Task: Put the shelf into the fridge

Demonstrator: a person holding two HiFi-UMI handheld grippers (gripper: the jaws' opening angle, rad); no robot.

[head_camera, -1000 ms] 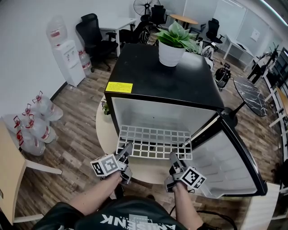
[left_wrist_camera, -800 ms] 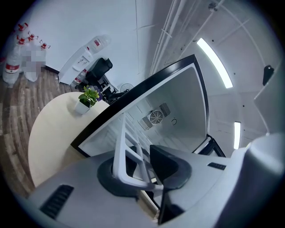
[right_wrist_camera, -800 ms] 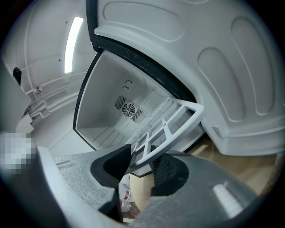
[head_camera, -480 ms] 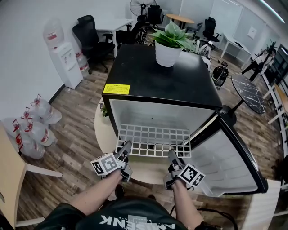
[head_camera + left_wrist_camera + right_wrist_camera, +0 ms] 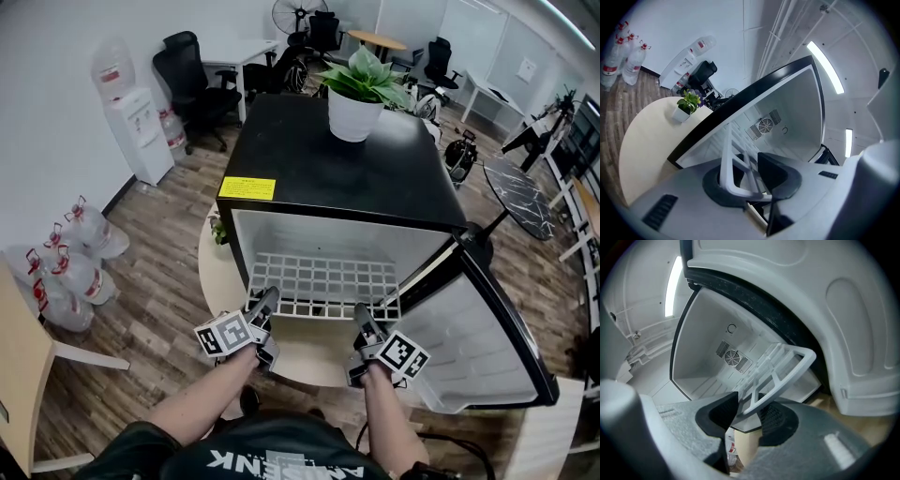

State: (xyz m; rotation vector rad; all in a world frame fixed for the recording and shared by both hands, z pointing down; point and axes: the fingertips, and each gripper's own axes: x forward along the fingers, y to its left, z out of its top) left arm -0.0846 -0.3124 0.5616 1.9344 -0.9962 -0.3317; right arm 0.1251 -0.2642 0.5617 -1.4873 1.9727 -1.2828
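Wood-look flooring runs through an office, where a small black fridge (image 5: 356,169) stands on a pale round table (image 5: 309,354). Its door (image 5: 487,347) hangs open to the right, showing a white inner liner. A potted plant (image 5: 359,94) in a white pot sits on the fridge top, and a yellow label (image 5: 247,188) is stuck near that top's front left corner.

Inside the white cavity lies the white lattice shelf (image 5: 323,286), level. Most of it is within the walls, while its front edge pokes just out of the opening. A round fan grille (image 5: 765,125) shows on the back wall.

The left gripper (image 5: 265,305) is clamped on the shelf's front left corner, and the rim bar (image 5: 726,159) runs between its dark pads. The right gripper (image 5: 361,317) is closed on the front right corner, with the rim (image 5: 783,369) pinched between its pads beside the door's seal.

At the left wall stand a water dispenser (image 5: 141,127) and a cluster of large water bottles (image 5: 80,253) on the floor. A small plant (image 5: 686,105) in a white pot sits on the table just left of the fridge.
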